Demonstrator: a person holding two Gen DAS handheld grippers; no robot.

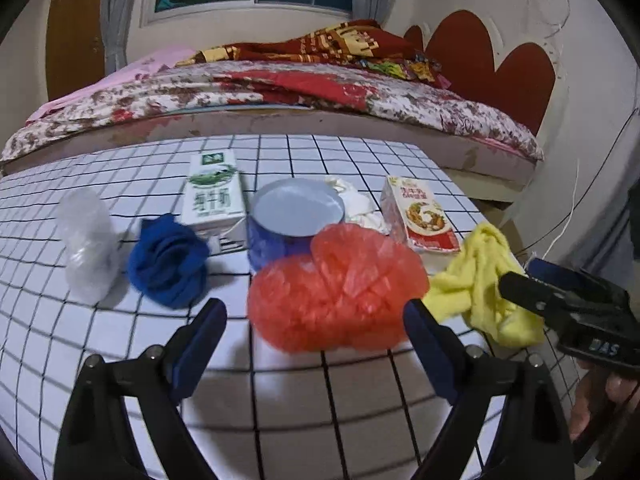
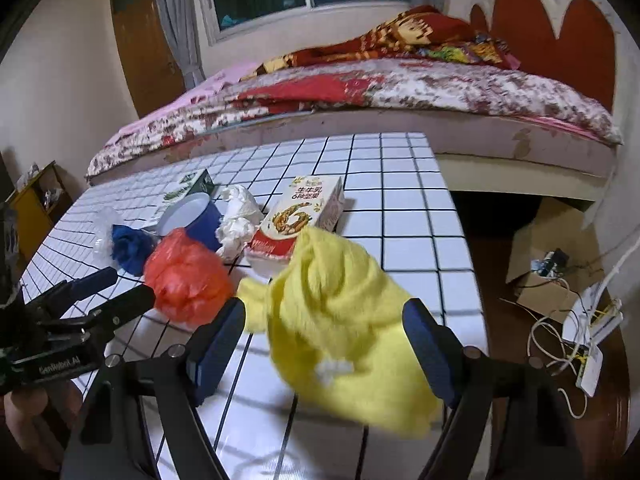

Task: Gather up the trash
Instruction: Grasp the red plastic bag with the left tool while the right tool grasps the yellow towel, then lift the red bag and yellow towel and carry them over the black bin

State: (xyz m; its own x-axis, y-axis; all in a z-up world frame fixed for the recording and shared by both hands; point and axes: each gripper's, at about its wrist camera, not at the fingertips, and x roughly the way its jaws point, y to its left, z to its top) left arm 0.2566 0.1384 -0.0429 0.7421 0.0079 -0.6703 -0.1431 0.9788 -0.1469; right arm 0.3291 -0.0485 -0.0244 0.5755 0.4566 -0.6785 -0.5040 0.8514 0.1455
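Note:
Trash lies on a checked table (image 1: 360, 400). A crumpled red plastic bag (image 1: 336, 292) lies just ahead of my open left gripper (image 1: 316, 344), between its fingertips' line; it also shows in the right wrist view (image 2: 184, 276). A yellow cloth (image 2: 340, 320) lies between the fingers of my open right gripper (image 2: 324, 344), which holds nothing; the cloth also shows at the right in the left wrist view (image 1: 480, 284). Behind are a blue cup (image 1: 288, 220), a blue cloth (image 1: 168, 260), a clear plastic bottle (image 1: 88, 240), a milk carton (image 1: 214, 196), white tissue (image 1: 360, 204) and a nut-milk carton (image 1: 424, 216).
A bed with a floral quilt (image 1: 280, 92) runs behind the table. In the right wrist view the table's right edge drops to a floor with a cardboard box (image 2: 552, 256) and cables (image 2: 576, 336). A yellow shelf (image 2: 36, 200) stands far left.

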